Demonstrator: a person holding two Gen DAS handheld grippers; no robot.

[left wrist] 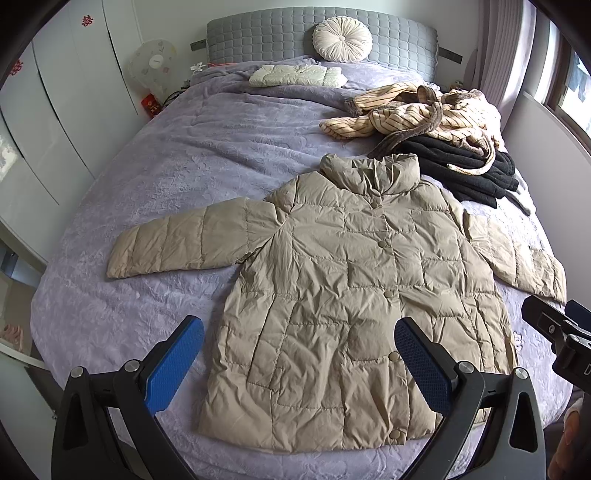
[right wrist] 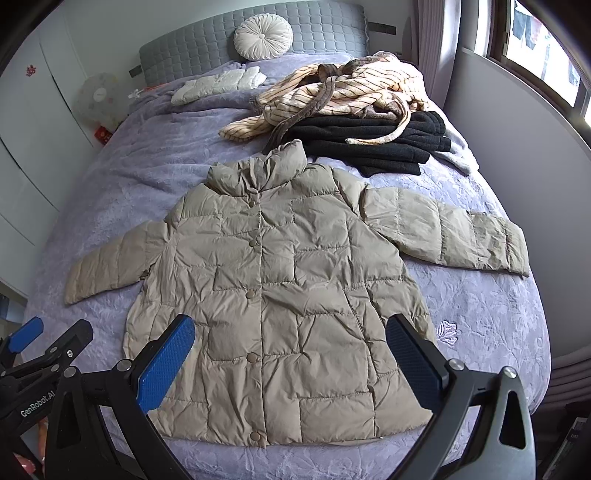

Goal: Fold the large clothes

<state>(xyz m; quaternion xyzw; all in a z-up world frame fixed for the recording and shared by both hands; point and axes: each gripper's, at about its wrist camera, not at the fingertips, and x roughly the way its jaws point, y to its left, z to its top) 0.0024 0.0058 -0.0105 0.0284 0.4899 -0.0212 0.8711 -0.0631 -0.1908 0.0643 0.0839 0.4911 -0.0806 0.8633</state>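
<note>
Jacket (left wrist: 332, 280) lies flat, puffy, light, slippery; I'd pinch a cuff (right wrist: 515, 251). Both my claws (left wrist: 299, 362) (right wrist: 290, 356) gape, empty.

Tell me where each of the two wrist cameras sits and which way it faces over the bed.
Left wrist view: on the left claw near the bed's foot, facing the headboard over the beige puffer jacket; its own open blue fingers show, the right claw at the right edge.
Right wrist view: on the right claw, further right, facing the same way; its open fingers show, the left claw at lower left.
Shared: jacket, striped robe, black garment, round cushion.
</note>
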